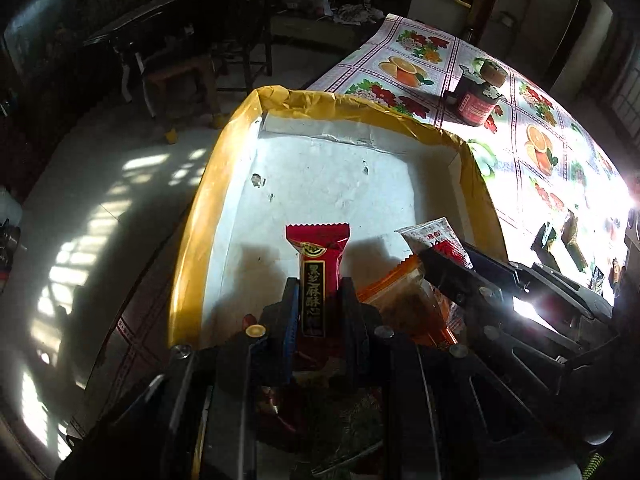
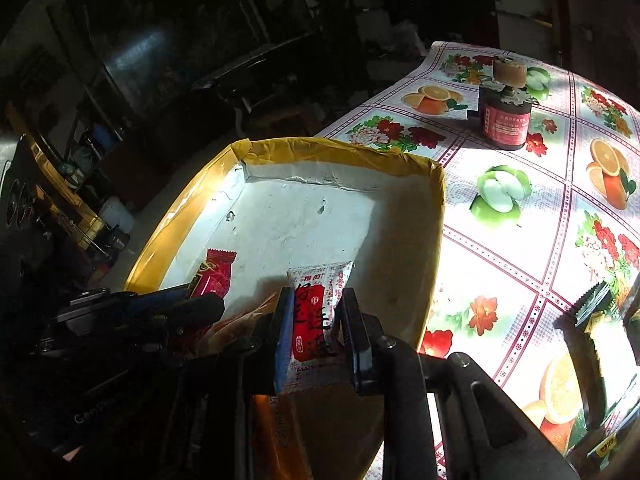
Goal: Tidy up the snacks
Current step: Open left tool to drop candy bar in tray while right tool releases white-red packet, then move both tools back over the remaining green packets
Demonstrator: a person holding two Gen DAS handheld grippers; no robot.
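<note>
Red foil is what your left gripper (image 1: 318, 300) has clamped: a long red candy wrapper with a black label strip (image 1: 318, 276), pinched around its lower half so the crimped top sticks out toward 12 o'clock over the box. Your right gripper (image 2: 318, 328) is doing the same with a white sachet with a red panel (image 2: 316, 312), fingers (image 2: 283, 336) squeezed onto its sides and the top edge poking up free. Holding them low like that looks sensible to me, since the loose end can touch down first.

Both hang tilted down over the near part of the shallow white cardboard box with yellow taped rim (image 1: 224, 152), which sits at the desk (image 2: 520, 240) edge, most of its floor bare. An orange translucent snack packet (image 1: 404, 292) already lies at the near edge, between your two grippers, so I'd guess you're dropping these alongside it.

More wrapped snacks (image 2: 600, 332) wait out at 3 o'clock on the fruit-print cloth, so plenty is left. The dark red-labelled jar (image 2: 506, 124) at 1 o'clock is well apart.
</note>
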